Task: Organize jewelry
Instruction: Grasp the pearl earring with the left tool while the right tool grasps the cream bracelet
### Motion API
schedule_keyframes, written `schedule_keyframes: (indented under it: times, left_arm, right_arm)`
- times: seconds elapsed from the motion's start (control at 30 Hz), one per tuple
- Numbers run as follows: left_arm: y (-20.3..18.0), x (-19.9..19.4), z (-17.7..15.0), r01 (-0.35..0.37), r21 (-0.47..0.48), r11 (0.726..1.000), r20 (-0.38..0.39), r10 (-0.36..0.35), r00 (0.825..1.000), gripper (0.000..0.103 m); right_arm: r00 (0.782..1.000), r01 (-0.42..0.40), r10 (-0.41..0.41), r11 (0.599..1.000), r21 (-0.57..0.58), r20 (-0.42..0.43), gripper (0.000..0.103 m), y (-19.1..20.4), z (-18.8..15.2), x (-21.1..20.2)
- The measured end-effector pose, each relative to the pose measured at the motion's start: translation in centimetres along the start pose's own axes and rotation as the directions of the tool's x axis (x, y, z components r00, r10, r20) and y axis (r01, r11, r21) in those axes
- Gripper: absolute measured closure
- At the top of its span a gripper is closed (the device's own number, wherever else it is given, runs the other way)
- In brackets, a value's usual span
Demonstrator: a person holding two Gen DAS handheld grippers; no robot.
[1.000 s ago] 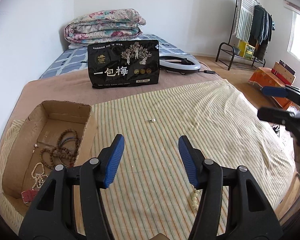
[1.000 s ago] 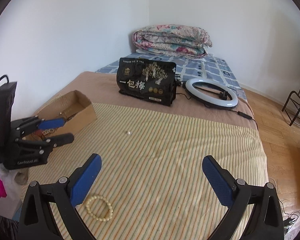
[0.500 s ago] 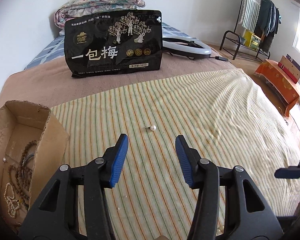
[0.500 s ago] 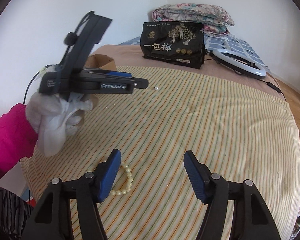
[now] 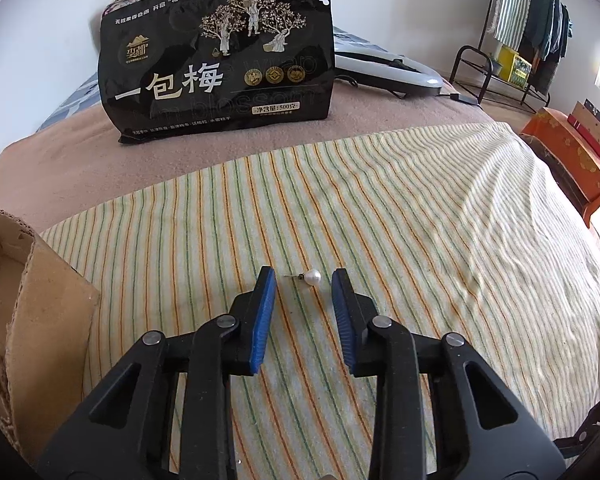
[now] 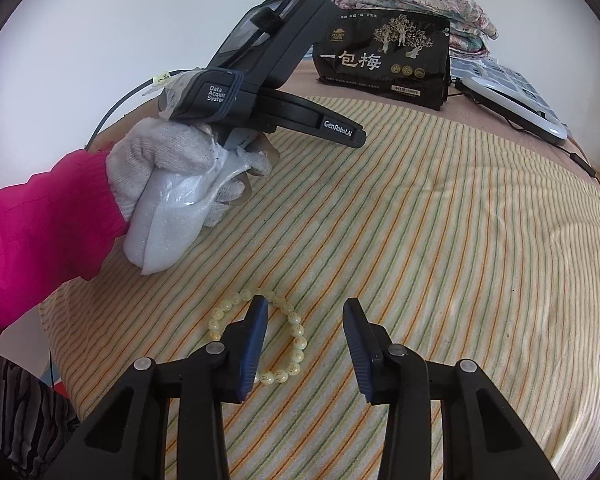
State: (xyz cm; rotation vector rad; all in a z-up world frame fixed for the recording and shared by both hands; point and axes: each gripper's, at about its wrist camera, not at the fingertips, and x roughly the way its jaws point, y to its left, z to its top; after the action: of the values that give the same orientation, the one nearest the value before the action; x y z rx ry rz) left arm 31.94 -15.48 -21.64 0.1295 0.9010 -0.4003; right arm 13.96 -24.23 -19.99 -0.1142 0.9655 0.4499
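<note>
My left gripper (image 5: 303, 276) is closing around the pearl stud earring (image 5: 312, 277), not yet touching; it could roll away. My right gripper (image 6: 305, 308) is closing astride the bead bracelet (image 6: 278, 334) on the bed (image 6: 460, 240), one side only, so it may slip.

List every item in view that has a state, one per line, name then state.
left gripper: closing, pearl earring between pads, untouched
right gripper: closing over bracelet, not gripping
pearl earring: lying on striped cloth
bead bracelet: flat on cloth
cardboard box: open
black pouch: upright
</note>
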Motion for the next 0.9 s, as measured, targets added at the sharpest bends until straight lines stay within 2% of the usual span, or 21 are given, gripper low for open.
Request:
schedule_keyframes:
  times: [0.17, 0.37, 0.43, 0.63, 0.9]
  left_arm:
    - [-0.3, 0.5, 0.2, 0.001, 0.017, 1.000, -0.003, -0.001, 1.000, 0.077]
    - [-0.5, 0.7, 0.2, 0.004, 0.028, 1.000, -0.008, -0.004, 1.000, 0.086]
    - [-0.5, 0.7, 0.2, 0.003, 0.029, 1.000, -0.007, -0.003, 1.000, 0.086]
    - [-0.5, 0.8, 0.2, -0.001, 0.026, 1.000, -0.006, 0.001, 1.000, 0.086]
    - [-0.3, 0.3, 0.2, -0.009, 0.015, 1.000, -0.001, 0.009, 1.000, 0.087]
  right_arm:
    - [1.000, -0.007, 0.007, 1.000, -0.003, -0.008, 0.064, 0.2, 0.0, 0.6]
    - [1.000, -0.006, 0.006, 1.000, 0.006, -0.020, 0.067, 0.2, -0.5, 1.0]
    - [1.000, -0.005, 0.005, 1.000, 0.008, -0.021, 0.070, 0.3, -0.6, 1.0]
    - [0.999, -0.021, 0.022, 1.000, 0.021, -0.028, 0.095, 0.2, -0.9, 0.8]
    - [0.999, -0.034, 0.034, 0.998, 0.055, -0.013, 0.098, -0.3, -1.2, 0.2]
